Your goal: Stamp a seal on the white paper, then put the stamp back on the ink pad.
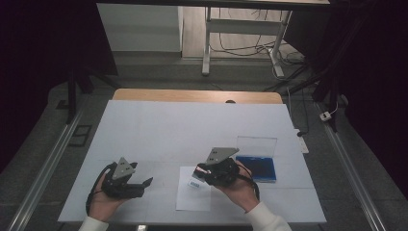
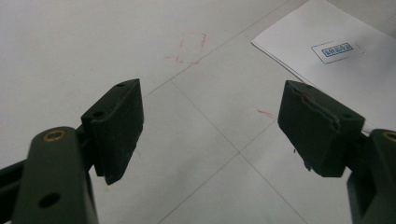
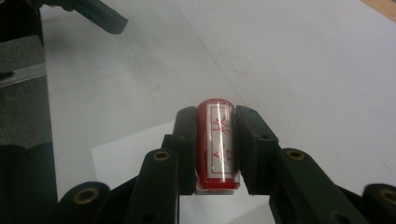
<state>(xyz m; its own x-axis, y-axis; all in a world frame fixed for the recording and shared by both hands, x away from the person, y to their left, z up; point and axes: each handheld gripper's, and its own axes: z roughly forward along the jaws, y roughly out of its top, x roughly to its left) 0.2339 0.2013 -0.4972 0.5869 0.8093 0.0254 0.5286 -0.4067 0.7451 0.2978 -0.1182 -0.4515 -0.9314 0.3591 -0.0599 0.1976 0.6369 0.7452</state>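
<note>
The right gripper (image 3: 215,140) is closed on a red stamp (image 3: 215,144) and holds it in the air just above the white paper (image 1: 192,195), while the left gripper (image 2: 219,126) waits open and empty near the table's left part. I think the smooth round stamp could slip or turn between the pads if the hand tilts, and then the print would land crooked or smeared. The blue ink pad case (image 1: 256,167) lies close at the right, but the table (image 1: 159,125) beyond is free for moving.

White table (image 1: 159,125) carries a stamped paper sheet (image 1: 192,197) and, seemingly, an ink-pad case (image 1: 256,166).
</note>
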